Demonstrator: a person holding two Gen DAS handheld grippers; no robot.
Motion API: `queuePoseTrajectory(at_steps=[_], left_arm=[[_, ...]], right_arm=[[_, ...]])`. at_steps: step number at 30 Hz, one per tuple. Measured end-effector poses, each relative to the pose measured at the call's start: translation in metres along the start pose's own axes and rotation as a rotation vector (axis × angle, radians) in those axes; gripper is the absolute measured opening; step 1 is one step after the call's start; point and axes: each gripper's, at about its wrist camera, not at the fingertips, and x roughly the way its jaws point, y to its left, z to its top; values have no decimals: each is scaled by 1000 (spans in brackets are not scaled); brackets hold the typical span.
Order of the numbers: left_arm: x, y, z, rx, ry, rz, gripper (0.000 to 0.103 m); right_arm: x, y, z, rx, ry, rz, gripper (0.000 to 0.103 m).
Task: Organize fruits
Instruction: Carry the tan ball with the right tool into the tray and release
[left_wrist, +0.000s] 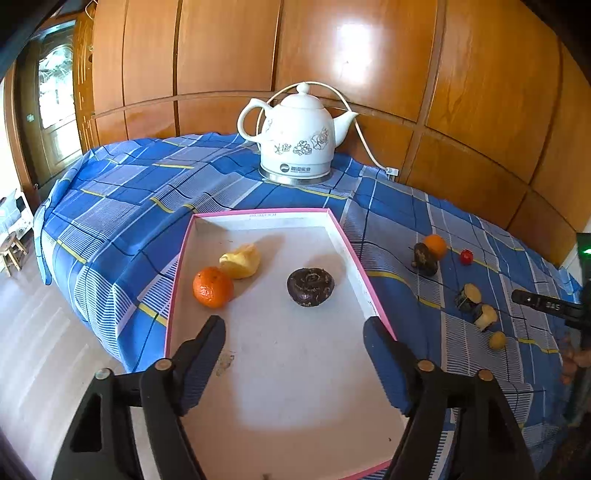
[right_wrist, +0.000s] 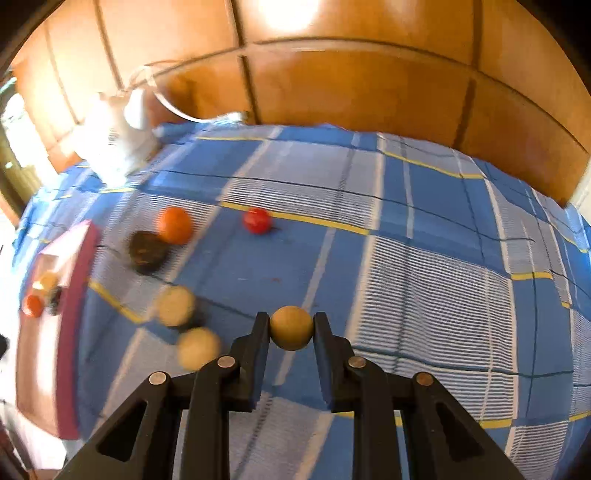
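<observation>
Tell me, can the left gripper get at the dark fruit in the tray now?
Probably yes. The left gripper is open and empty, and the dark fruit lies just ahead on the bare tray floor, with nothing between.

tray (left_wrist: 258, 216): white floor, pink rim. In it an orange mandarin (left_wrist: 212, 287), pale yellow fruit (left_wrist: 242, 260), dark brown fruit (left_wrist: 310, 287). Cloth (left_wrist: 122, 192) under the tray: blue-white plaid, yellow lines. Beyond the tray: white kettle (left_wrist: 295, 136), grey flower print

Tray (left_wrist: 354, 240) floor lies open near the left tool (left_wrist: 295, 328); fruits crowd its far half.
</observation>
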Motion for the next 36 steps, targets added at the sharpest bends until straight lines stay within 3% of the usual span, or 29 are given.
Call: queuePoseTrajectory(at_steps=[8, 17, 26, 36], left_arm=[[-3, 4, -2, -16, -35, 32, 90], [-8, 24, 1, -84, -71, 51, 103], [-4, 42, -2, -116, -61, 93, 103], [-6, 41, -1, -108, -88, 77, 103]], right_arm=[[-16, 76, -6, -164, -15, 185, 24], [-3, 182, -17, -347, 61, 401, 24], [40, 230, -14, -386, 134, 403, 25], [30, 219, -18, -369, 90, 364, 34]])
